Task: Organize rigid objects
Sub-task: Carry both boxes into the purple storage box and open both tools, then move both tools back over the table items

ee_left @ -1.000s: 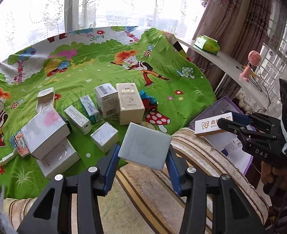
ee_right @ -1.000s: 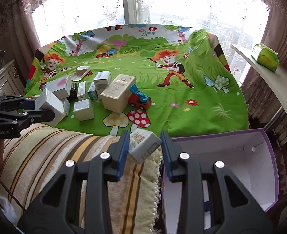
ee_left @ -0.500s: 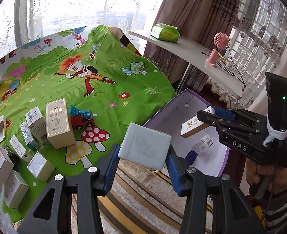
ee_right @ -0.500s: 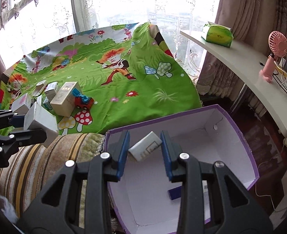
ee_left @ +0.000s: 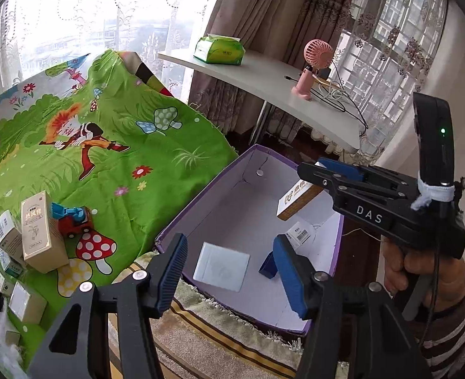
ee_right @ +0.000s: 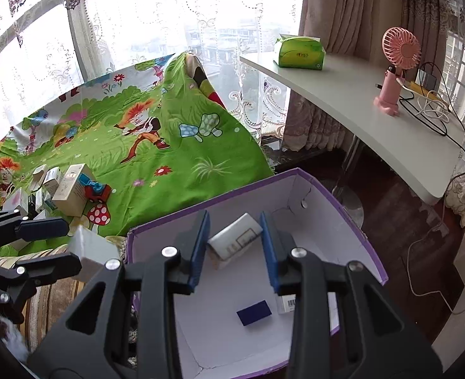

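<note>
A purple-rimmed white box stands open beside the bed. Above its near corner my left gripper has its jaws opening. A pale grey square box lies loose between them, clear of both pads. My right gripper hangs over the middle of the purple-rimmed box. Its jaws are opening, with the pads still against a tilted white and tan carton. A dark blue box and a barcoded white box lie on the floor of the purple-rimmed box.
Several cartons, a tall tan one among them, and a toy truck sit on the green cartoon bedspread. A striped cushion edge borders the purple-rimmed box. Behind, a white desk carries a tissue pack and a pink fan.
Both grippers swung right from over the bedspread to over the purple-rimmed box. The left jaws spread and the pale grey box dropped free of them. The right keeps its carton.
</note>
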A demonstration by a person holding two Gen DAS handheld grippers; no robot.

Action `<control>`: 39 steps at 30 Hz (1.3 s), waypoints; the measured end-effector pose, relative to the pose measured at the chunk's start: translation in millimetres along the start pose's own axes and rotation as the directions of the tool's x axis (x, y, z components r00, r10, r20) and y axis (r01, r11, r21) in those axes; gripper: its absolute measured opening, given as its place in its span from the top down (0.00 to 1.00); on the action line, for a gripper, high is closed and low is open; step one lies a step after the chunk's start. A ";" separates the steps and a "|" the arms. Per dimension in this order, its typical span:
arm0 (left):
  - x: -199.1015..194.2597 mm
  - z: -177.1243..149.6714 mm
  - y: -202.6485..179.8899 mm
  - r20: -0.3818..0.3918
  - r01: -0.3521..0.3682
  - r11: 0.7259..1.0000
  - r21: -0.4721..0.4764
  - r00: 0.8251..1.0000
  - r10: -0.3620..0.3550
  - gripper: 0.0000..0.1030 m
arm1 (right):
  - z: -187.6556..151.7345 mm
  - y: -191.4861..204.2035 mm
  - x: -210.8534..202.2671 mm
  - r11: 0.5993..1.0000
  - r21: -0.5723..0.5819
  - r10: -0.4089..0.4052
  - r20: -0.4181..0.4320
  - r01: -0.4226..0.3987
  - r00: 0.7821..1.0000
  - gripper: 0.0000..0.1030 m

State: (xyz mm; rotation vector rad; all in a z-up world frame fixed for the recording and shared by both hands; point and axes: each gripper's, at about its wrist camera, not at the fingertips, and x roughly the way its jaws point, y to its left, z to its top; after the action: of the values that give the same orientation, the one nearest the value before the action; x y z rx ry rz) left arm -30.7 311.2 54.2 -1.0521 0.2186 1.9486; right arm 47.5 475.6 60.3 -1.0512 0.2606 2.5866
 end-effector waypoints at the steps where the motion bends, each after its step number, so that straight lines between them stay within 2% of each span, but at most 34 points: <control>1: -0.4 -0.6 0.9 0.001 -0.001 1.000 -0.004 1.000 0.001 0.37 | 0.3 -0.4 -0.1 1.000 0.004 -0.001 -0.002 0.001 1.000 0.55; 3: -2.2 -2.0 5.5 0.006 -0.007 1.000 -0.018 1.000 0.007 0.36 | 0.3 -1.1 -0.9 1.000 0.017 -0.003 0.002 0.003 1.000 0.35; 5: -5.2 -4.4 13.0 0.014 -0.020 0.999 -0.041 1.000 0.021 0.36 | 0.4 0.8 -2.3 1.000 0.023 0.005 0.009 -0.005 1.000 0.30; 15: -30.2 -20.6 60.1 0.067 -0.106 0.980 -0.170 0.991 0.119 0.36 | -1.6 38.2 3.2 0.996 0.000 0.086 -0.021 -0.086 0.996 0.30; 25: -69.7 -43.0 105.9 0.112 -0.245 0.942 -0.232 0.955 0.275 0.36 | -9.2 104.1 10.2 0.982 -0.097 0.154 -0.074 -0.160 0.985 0.29; 28: -81.7 -53.3 124.9 0.106 -0.285 0.921 -0.267 0.941 0.322 0.36 | -12.1 121.4 11.5 0.975 -0.132 0.171 -0.075 -0.180 0.982 0.29; 31: -94.6 -66.4 148.7 0.094 -0.310 0.891 -0.331 0.929 0.359 0.36 | -14.9 132.1 21.1 0.972 -0.114 0.192 -0.111 -0.205 0.975 0.29; 34: -107.9 -79.1 171.4 0.080 -0.340 0.853 -0.397 0.912 0.402 0.36 | -18.7 142.5 30.9 0.971 -0.099 0.202 -0.145 -0.217 0.969 0.29; 39: -130.5 -97.4 211.0 0.048 -0.378 0.780 -0.499 0.886 0.461 0.36 | -21.0 160.3 36.1 0.964 -0.142 0.203 -0.163 -0.226 0.966 0.29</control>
State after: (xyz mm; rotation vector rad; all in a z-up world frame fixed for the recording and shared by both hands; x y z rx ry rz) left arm -103.2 55.1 40.5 -1.2151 -0.1521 2.5774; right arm -23.0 329.5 26.8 -1.3422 0.2166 2.7634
